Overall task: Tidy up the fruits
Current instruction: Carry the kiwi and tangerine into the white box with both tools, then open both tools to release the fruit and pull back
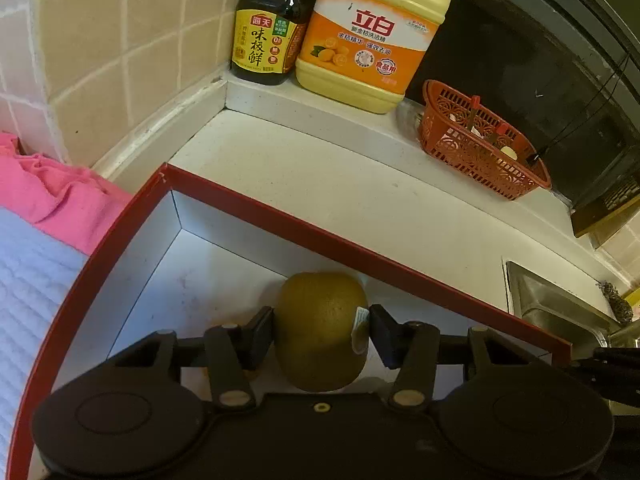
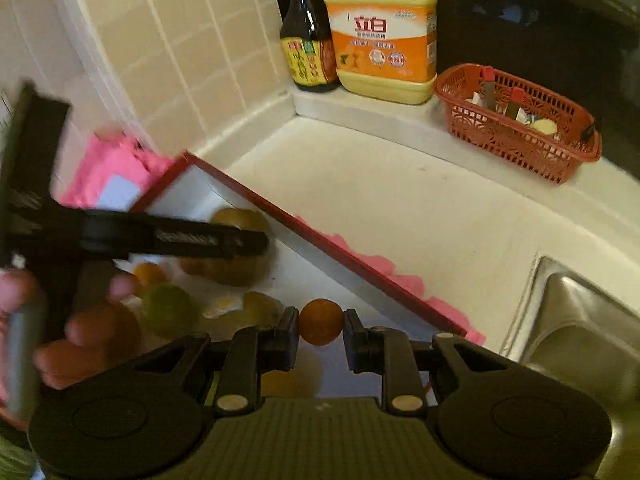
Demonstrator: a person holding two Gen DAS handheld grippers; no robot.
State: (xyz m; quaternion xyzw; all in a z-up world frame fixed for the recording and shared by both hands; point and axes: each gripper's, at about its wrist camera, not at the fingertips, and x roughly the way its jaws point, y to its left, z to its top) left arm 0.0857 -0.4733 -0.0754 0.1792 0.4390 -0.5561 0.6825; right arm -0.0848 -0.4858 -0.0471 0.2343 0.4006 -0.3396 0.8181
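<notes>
In the left wrist view, the left gripper [image 1: 320, 330] pinches a greenish-brown kiwi [image 1: 320, 330] low in the middle of the frame, both pads pressed against its sides, a small white sticker on the fruit's right flank. The kiwi hangs over the white inside of a red-rimmed box [image 1: 280, 216] that fills the lower left. Pink cloth [image 1: 52, 192] lies at the left edge beside the box. On the white worktop [image 1: 360, 184] beyond, a dark sauce bottle [image 1: 268, 40] and a yellow detergent jug [image 1: 372, 36] stand touching in the tiled corner at the top, with a red basket [image 1: 480, 144] to their right and a steel sink [image 1: 560, 308] at the right edge. In the right wrist view, the right gripper [image 2: 321, 328] is clamped on a small orange fruit [image 2: 321, 326] at lower centre, above the same box [image 2: 320, 240]. Blurred at the left, the other gripper [image 2: 200, 238] and a hand [image 2: 80, 340] reach across the box, where several yellow, green and orange fruits [image 2: 168, 310] lie. The bottle [image 2: 308, 52], jug [image 2: 380, 32] and basket [image 2: 520, 124] sit along the top.
</notes>
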